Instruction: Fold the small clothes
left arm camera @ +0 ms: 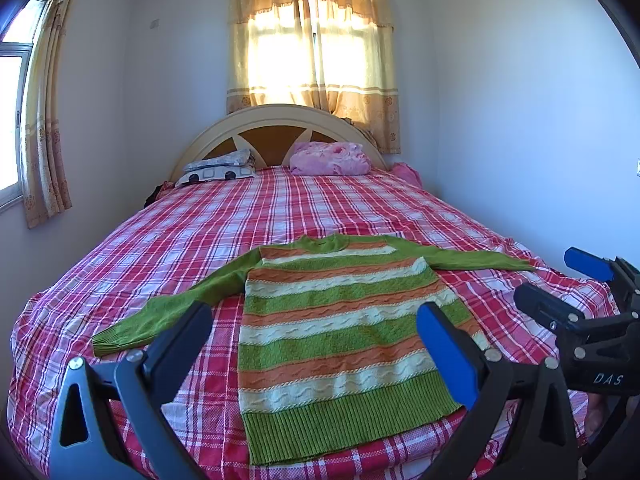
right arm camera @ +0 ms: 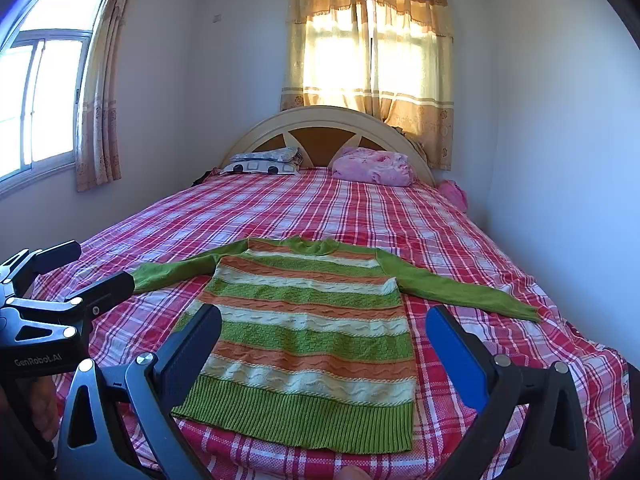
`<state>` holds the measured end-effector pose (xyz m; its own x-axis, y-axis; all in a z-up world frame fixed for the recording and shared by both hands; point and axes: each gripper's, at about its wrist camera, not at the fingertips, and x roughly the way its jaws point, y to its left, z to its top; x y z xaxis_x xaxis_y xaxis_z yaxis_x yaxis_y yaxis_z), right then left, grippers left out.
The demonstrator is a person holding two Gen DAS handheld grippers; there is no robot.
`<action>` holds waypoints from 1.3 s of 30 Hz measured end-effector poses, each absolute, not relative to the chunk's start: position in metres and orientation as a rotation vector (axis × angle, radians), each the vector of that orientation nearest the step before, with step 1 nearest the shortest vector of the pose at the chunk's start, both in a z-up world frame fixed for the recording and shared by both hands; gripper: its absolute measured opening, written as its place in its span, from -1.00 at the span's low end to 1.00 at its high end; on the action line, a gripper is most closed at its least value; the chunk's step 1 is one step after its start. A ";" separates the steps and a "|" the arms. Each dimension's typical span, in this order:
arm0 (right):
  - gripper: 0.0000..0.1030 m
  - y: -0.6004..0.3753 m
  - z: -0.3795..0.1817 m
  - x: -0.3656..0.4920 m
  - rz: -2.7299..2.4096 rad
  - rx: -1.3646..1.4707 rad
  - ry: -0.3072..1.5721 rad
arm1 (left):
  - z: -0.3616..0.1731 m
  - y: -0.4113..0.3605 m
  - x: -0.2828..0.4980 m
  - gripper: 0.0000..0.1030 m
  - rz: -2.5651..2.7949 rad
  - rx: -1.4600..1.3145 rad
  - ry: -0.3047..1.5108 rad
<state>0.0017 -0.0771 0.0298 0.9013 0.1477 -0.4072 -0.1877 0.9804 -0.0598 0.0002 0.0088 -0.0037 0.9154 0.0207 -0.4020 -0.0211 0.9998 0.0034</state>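
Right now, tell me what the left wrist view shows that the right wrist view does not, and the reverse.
Only the left wrist view: the right gripper seen from the side at its right edge, jaws open, above the bedspread.

Only the right wrist view: the left gripper at its left edge, jaws open, and far more of the side window.

Both: the striped sweater lying flat with sleeves spread on the checked bed, the headboard, the pink bundle, the curtained window.
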 end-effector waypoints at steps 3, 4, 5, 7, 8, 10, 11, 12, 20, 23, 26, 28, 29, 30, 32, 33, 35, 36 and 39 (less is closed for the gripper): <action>0.98 -0.077 0.029 0.001 0.174 -0.098 0.413 | -0.005 0.009 0.000 1.00 0.024 0.000 0.415; 0.98 -0.076 0.028 0.001 0.175 -0.099 0.414 | -0.005 0.009 0.000 1.00 0.026 -0.001 0.416; 0.98 -0.076 0.028 0.001 0.174 -0.101 0.415 | -0.005 0.011 0.000 1.00 0.027 -0.004 0.416; 0.98 -0.076 0.027 0.002 0.170 -0.103 0.417 | -0.005 0.011 0.001 1.00 0.029 -0.005 0.418; 0.98 -0.076 0.027 0.002 0.171 -0.101 0.420 | -0.005 0.010 0.001 1.00 0.028 -0.004 0.419; 0.98 -0.076 0.026 0.002 0.172 -0.101 0.423 | -0.007 0.010 0.002 1.00 0.031 -0.007 0.421; 0.98 -0.076 0.026 0.002 0.171 -0.102 0.423 | -0.007 0.011 0.002 1.00 0.032 -0.007 0.422; 0.98 -0.076 0.027 0.002 0.171 -0.101 0.424 | -0.007 0.012 0.002 1.00 0.034 -0.008 0.422; 0.98 -0.075 0.025 0.003 0.173 -0.105 0.427 | -0.007 0.015 0.005 1.00 0.041 -0.027 0.425; 0.98 -0.076 0.024 0.004 0.175 -0.102 0.431 | -0.008 0.015 0.006 1.00 0.044 -0.029 0.430; 0.98 -0.075 0.023 0.004 0.176 -0.104 0.434 | -0.008 0.016 0.006 1.00 0.043 -0.032 0.431; 0.98 -0.075 0.023 0.004 0.178 -0.103 0.435 | -0.008 0.016 0.006 1.00 0.043 -0.034 0.431; 0.98 -0.075 0.023 0.004 0.177 -0.102 0.434 | -0.008 0.016 0.006 1.00 0.043 -0.035 0.431; 0.98 -0.075 0.023 0.003 0.178 -0.102 0.434 | -0.009 0.016 0.006 1.00 0.043 -0.035 0.431; 0.98 -0.074 0.023 0.004 0.177 -0.103 0.435 | -0.008 0.015 0.006 1.00 0.045 -0.036 0.432; 0.98 -0.074 0.022 0.004 0.177 -0.103 0.435 | -0.009 0.015 0.006 1.00 0.046 -0.038 0.433; 0.98 -0.074 0.022 0.004 0.178 -0.103 0.435 | -0.009 0.015 0.007 1.00 0.046 -0.043 0.435; 0.98 -0.074 0.022 0.004 0.178 -0.105 0.437 | -0.009 0.016 0.007 1.00 0.046 -0.045 0.436; 0.98 -0.072 0.020 0.005 0.181 -0.107 0.441 | -0.009 0.016 0.008 1.00 0.047 -0.049 0.437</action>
